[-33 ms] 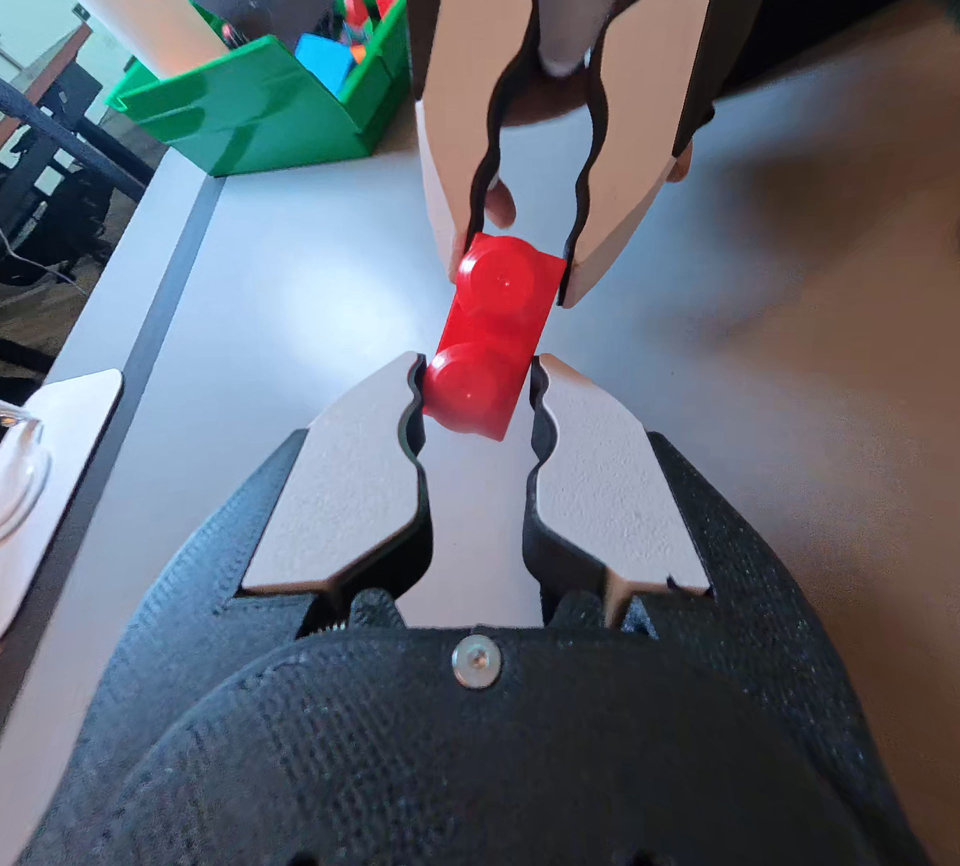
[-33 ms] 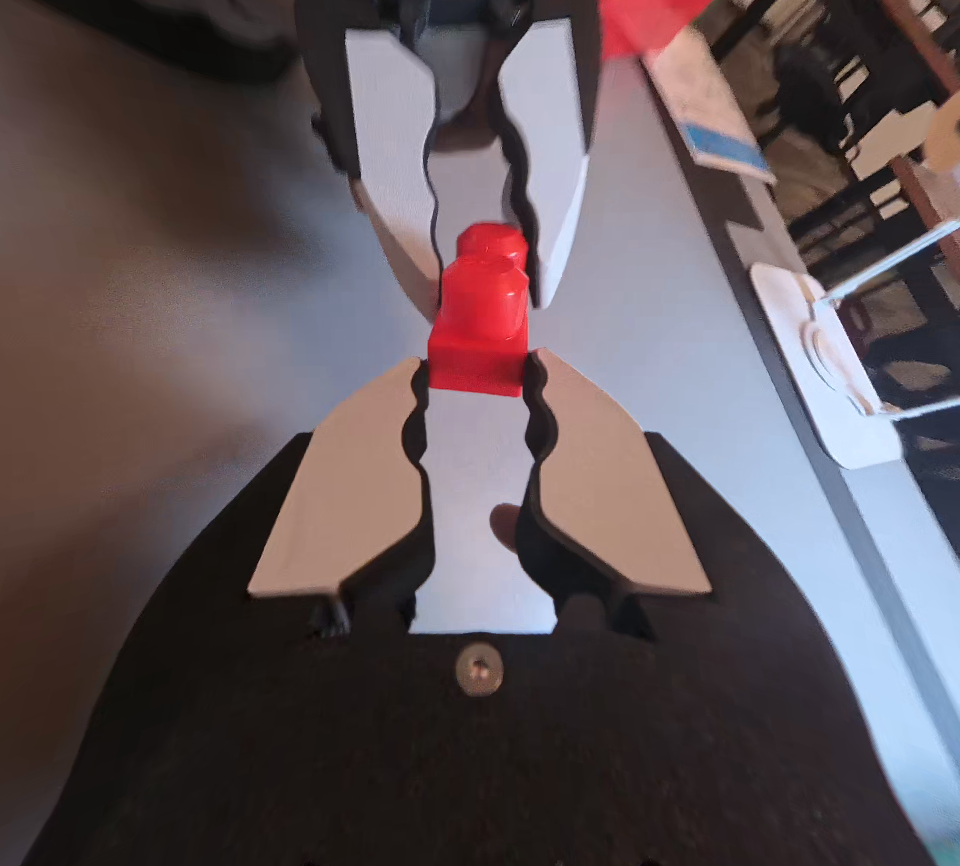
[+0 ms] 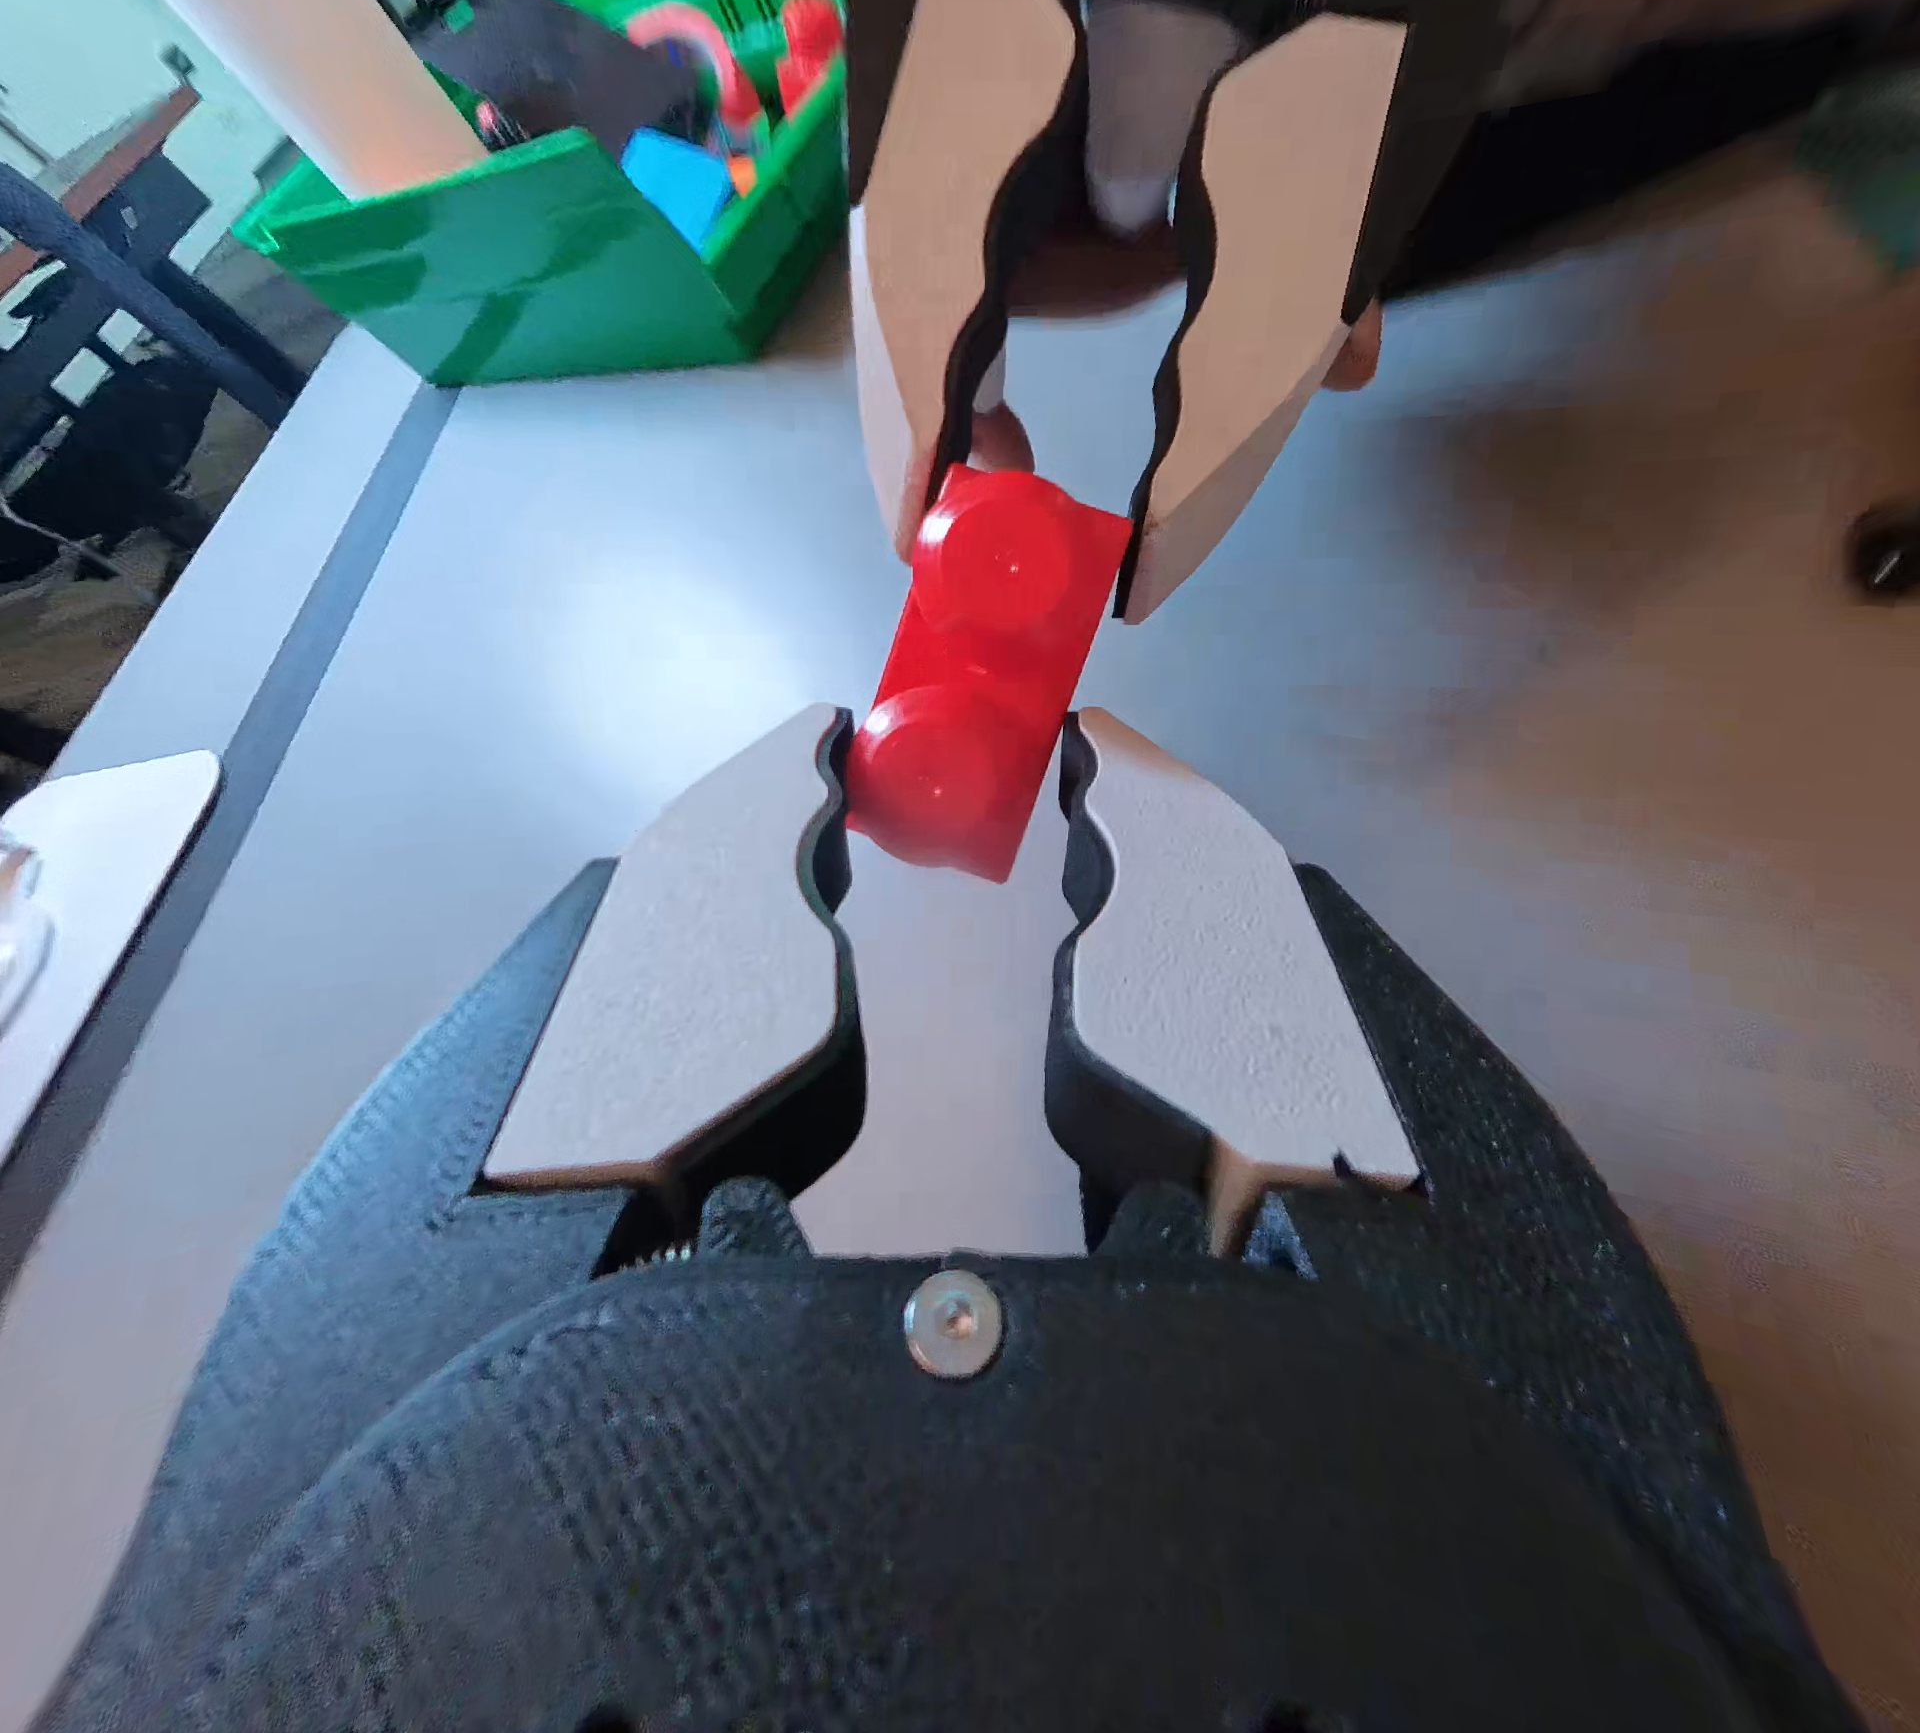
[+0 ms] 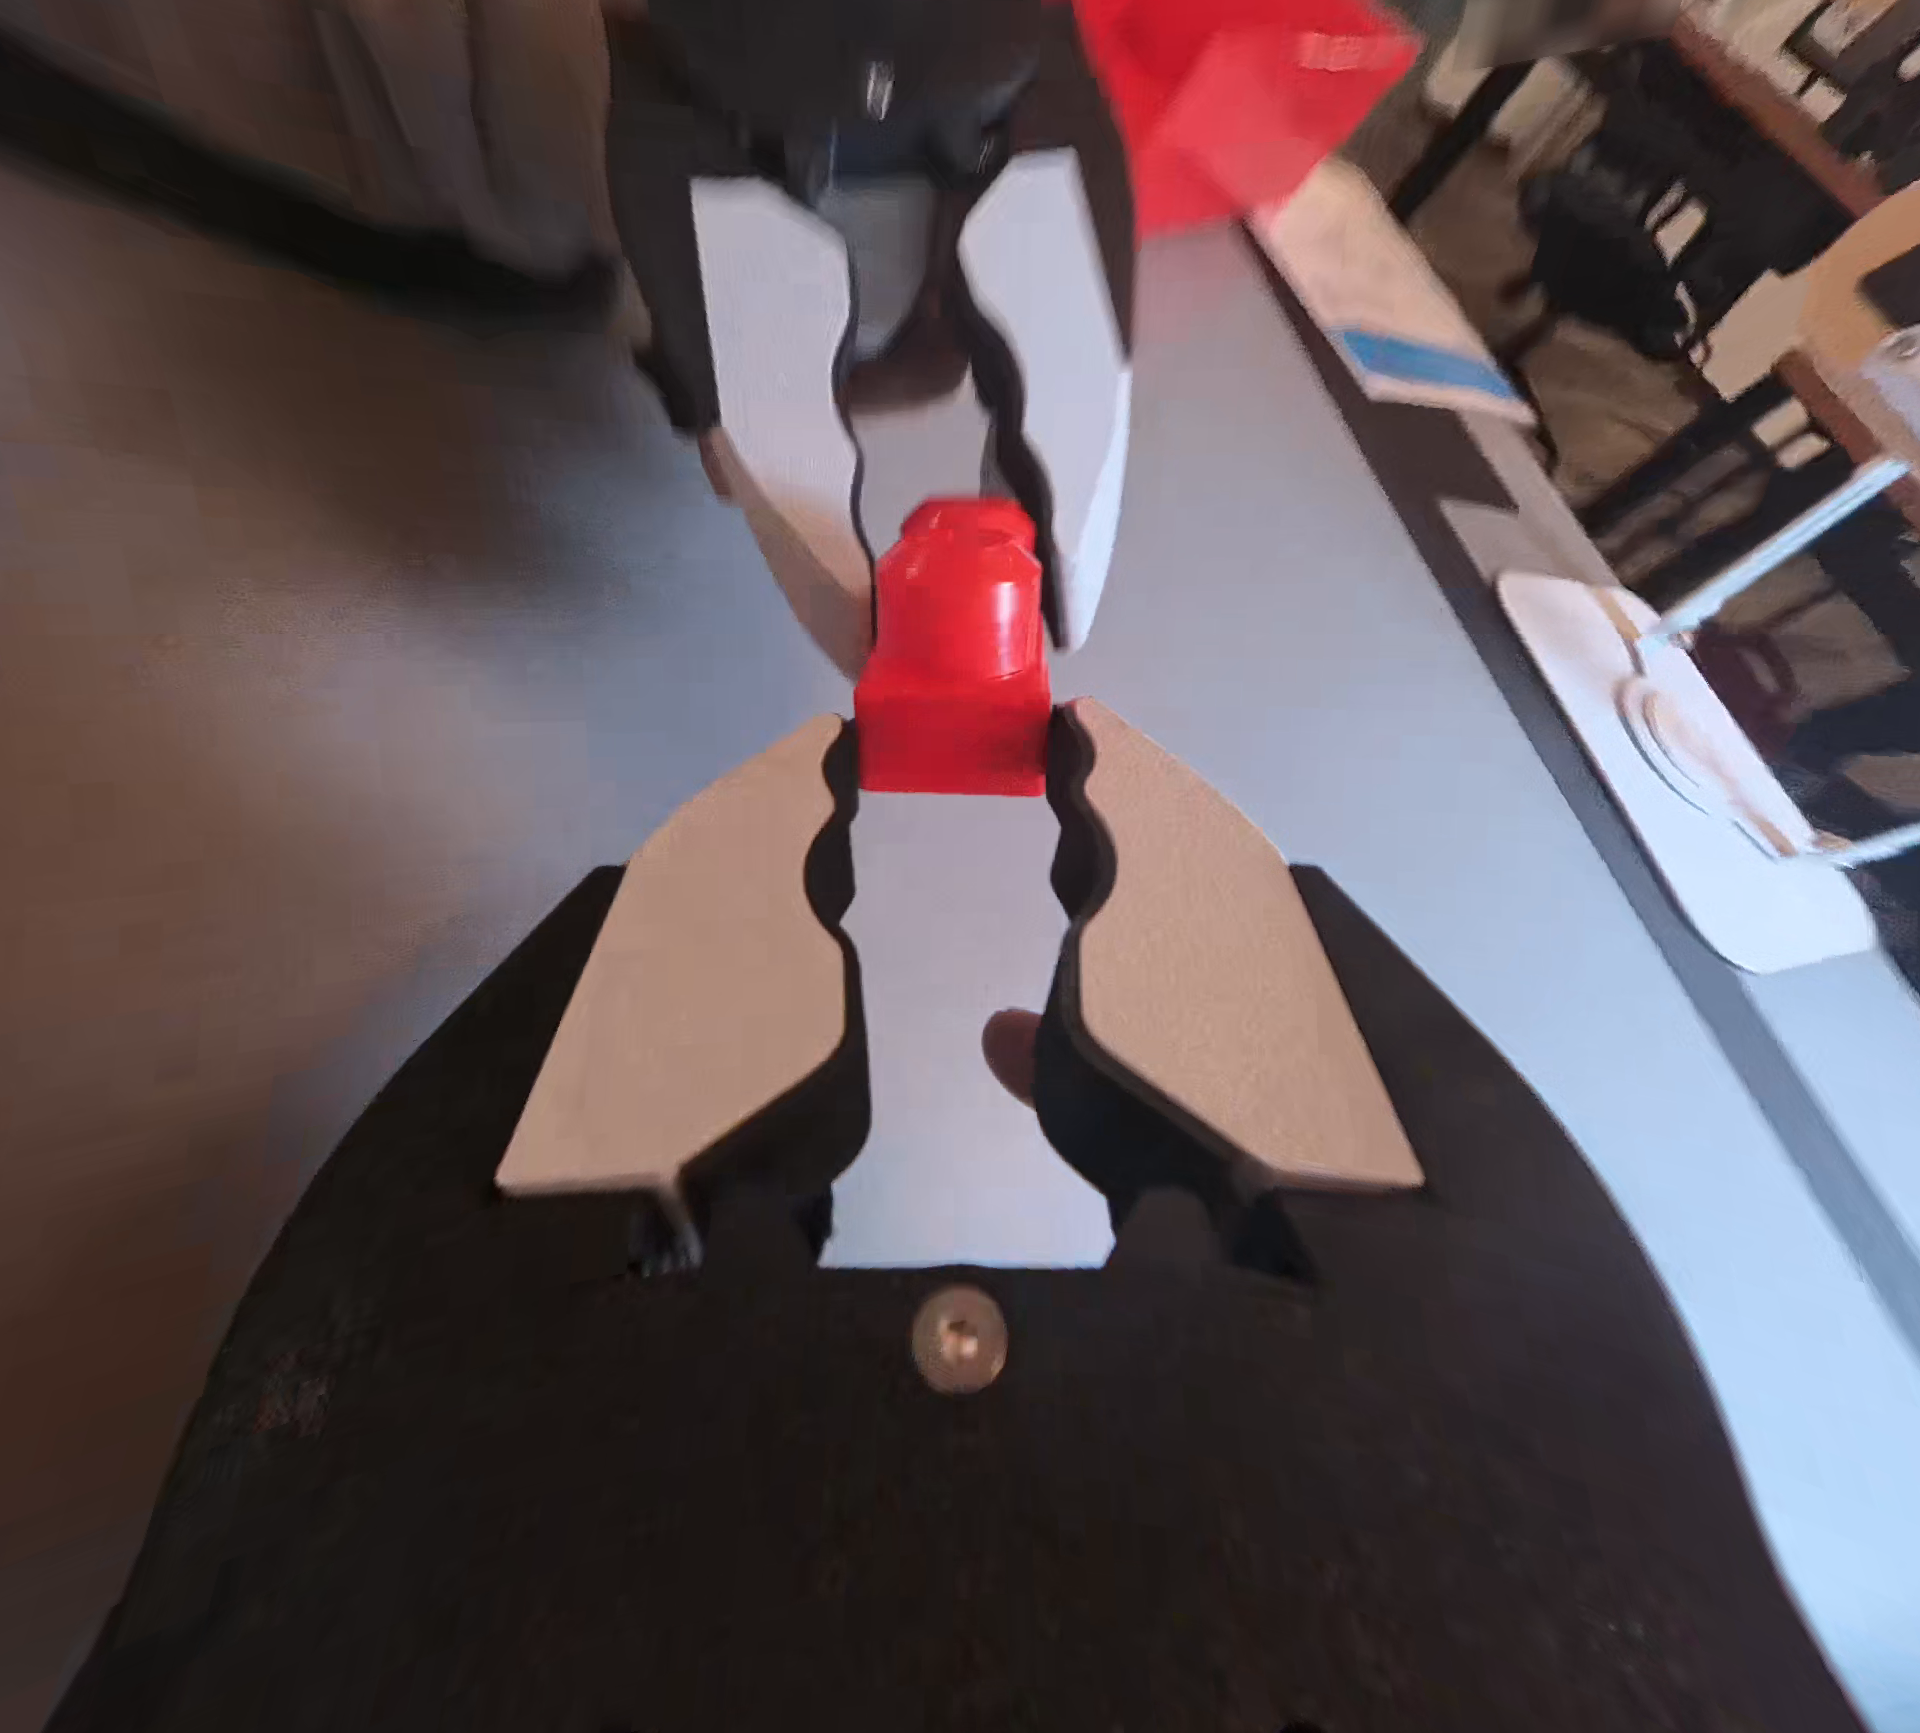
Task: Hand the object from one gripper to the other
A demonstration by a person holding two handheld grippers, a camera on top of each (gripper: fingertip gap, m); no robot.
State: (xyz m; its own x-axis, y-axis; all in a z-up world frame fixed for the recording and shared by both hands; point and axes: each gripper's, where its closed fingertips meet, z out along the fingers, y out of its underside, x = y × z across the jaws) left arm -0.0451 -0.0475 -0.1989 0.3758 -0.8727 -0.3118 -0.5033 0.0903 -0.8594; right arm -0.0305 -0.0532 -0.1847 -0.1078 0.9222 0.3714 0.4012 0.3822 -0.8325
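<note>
A red two-stud brick point(image 3: 977, 675) hangs in the air between my two grippers, above the grey table point(image 3: 571, 592). My left gripper point(image 3: 956, 727) has its fingertips against the near end of the brick, which sits slightly tilted between them. My right gripper point(image 3: 1023, 540) comes in from the far side and clamps the other end. In the right wrist view the brick point(image 4: 951, 748) sits square between the right gripper's point(image 4: 951, 727) fingertips, and the left gripper point(image 4: 961, 603) closes on the far stud. A person's fingertip shows behind each gripper.
A green bin point(image 3: 540, 270) of coloured toys and a white cylinder point(image 3: 301, 52) stand at the far left of the table. A white board point(image 3: 104, 852) lies at the left edge. In the right wrist view a blurred red object point(image 4: 1195, 21) and a white board point(image 4: 1662, 800) lie to the right. Less than 4 cm separates the two grippers' tips.
</note>
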